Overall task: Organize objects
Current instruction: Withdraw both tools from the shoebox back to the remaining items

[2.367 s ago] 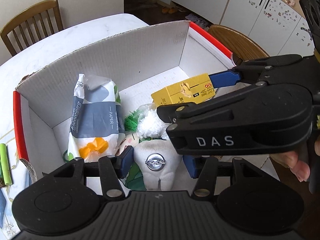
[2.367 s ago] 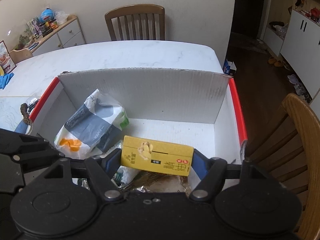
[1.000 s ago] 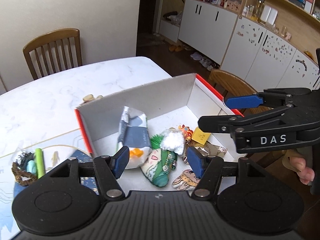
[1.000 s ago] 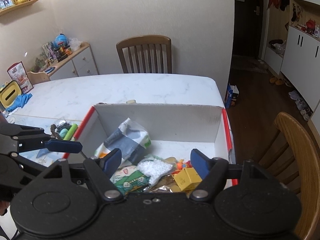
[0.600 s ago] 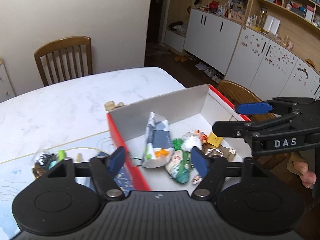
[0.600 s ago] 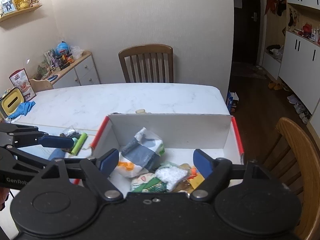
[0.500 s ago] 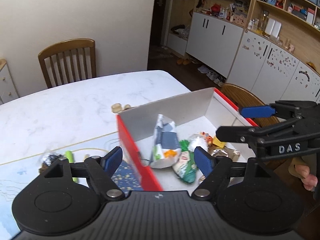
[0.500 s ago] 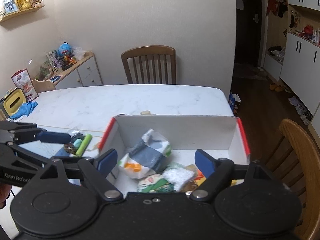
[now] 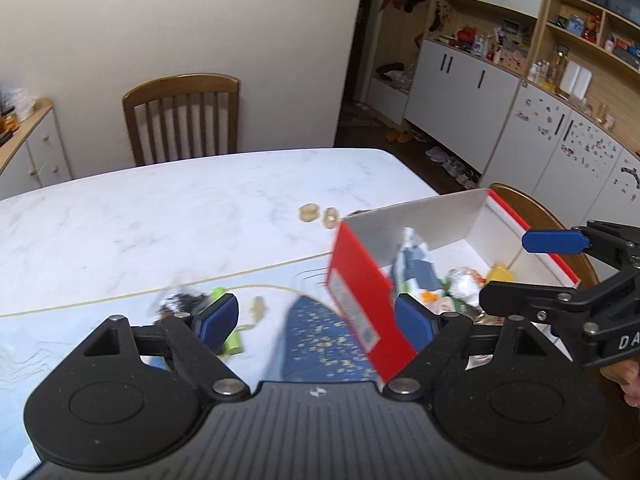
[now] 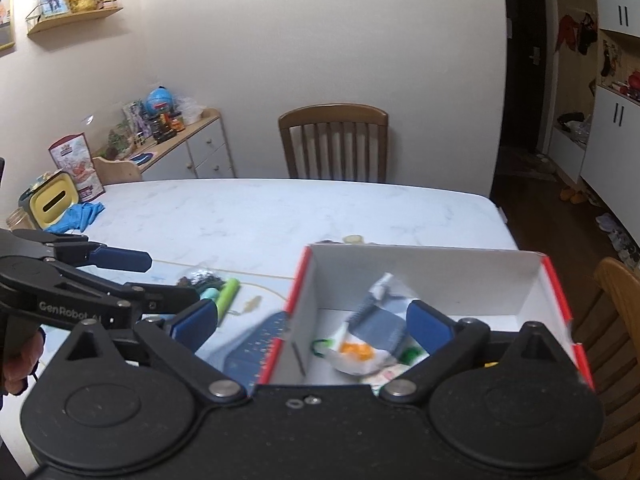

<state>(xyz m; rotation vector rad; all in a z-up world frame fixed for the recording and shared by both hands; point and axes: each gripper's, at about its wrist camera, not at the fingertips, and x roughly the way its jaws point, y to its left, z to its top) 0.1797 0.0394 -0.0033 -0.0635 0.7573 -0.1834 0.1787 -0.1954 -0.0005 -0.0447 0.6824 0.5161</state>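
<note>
**Turning to the loose items left of the box**

Lying on the counter (image 10: 280, 216) just left of the red-and-white box (image 10: 424, 276), the green marker (image 10: 229, 294) and a dark tangled item (image 10: 200, 280) beside it remain outside. The marker's long axis runs roughly away from the cameras. The left gripper (image 9: 316, 320) is nearer, its jaws just opened wide and holding nothing. The right gripper (image 10: 312, 326), equally wide and empty, hangs over the box, where a paper pack (image 10: 372, 320) already lies.

Open red-sided white box (image 10: 424, 276) on table, paper pack (image 10: 372, 332) inside, green marker (image 10: 228, 294) just beside it
</note>
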